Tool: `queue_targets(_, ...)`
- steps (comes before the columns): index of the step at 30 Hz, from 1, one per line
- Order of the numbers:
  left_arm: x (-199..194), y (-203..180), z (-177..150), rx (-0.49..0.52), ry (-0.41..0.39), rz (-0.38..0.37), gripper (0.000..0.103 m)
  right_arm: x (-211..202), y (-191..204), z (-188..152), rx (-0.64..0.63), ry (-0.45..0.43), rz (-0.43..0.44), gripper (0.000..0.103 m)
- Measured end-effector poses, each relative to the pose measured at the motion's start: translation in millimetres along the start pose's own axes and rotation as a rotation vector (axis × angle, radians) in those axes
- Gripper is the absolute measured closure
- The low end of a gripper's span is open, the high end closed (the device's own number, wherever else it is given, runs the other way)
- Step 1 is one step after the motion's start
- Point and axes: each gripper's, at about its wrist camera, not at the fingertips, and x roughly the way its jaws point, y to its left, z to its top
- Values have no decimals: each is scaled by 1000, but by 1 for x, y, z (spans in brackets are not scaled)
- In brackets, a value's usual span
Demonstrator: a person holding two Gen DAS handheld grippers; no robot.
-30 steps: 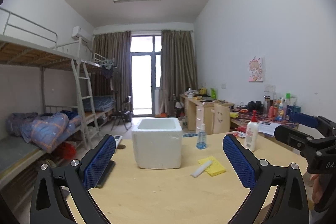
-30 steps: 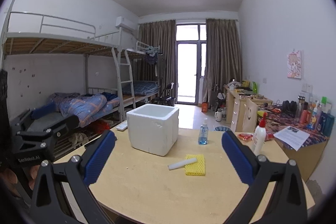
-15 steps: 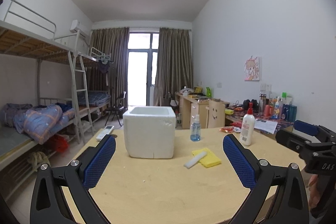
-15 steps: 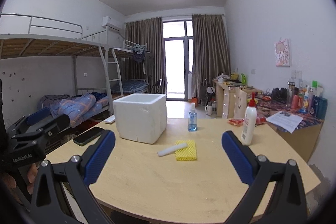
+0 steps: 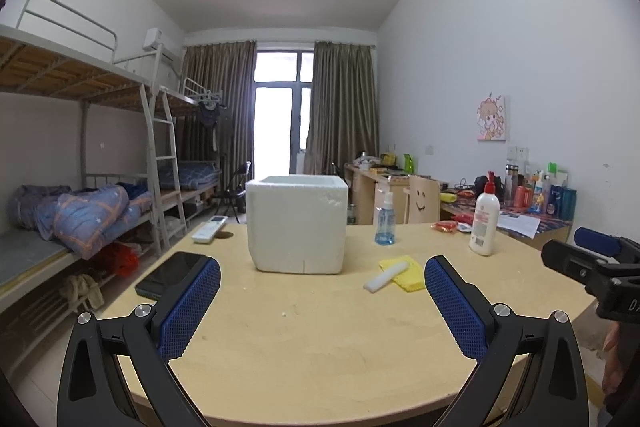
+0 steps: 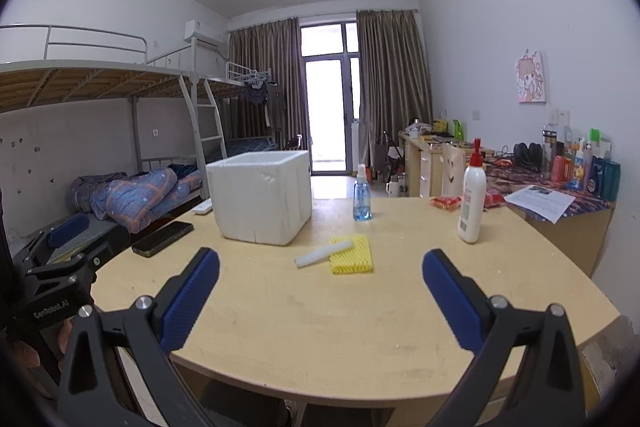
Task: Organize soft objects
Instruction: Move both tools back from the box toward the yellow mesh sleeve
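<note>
Foam box (image 5: 296, 223), white foam stick (image 5: 387, 277) and yellow sponge (image 5: 405, 269) are seen on the worktop (image 5: 320, 339), the stick lying across the sponge just right of the box. Left hand-held gripper (image 5: 322, 297) and right hand-held gripper (image 6: 320, 289) are held wide open and empty. A sheet of paper (image 6: 540, 201) is shown fully only in the right view.

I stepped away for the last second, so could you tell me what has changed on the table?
Only the cameras moved: both views tilted down and shifted, bringing the black phone into view. Both grippers, left and right, stay open and empty. The foam box, white foam stick and yellow sponge lie unmoved.
</note>
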Motion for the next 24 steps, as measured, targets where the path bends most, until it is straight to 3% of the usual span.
queue_targets(24, 85, -19, -21, 20, 182, -42, 1, 65, -39, -18, 88, 148, -6, 0)
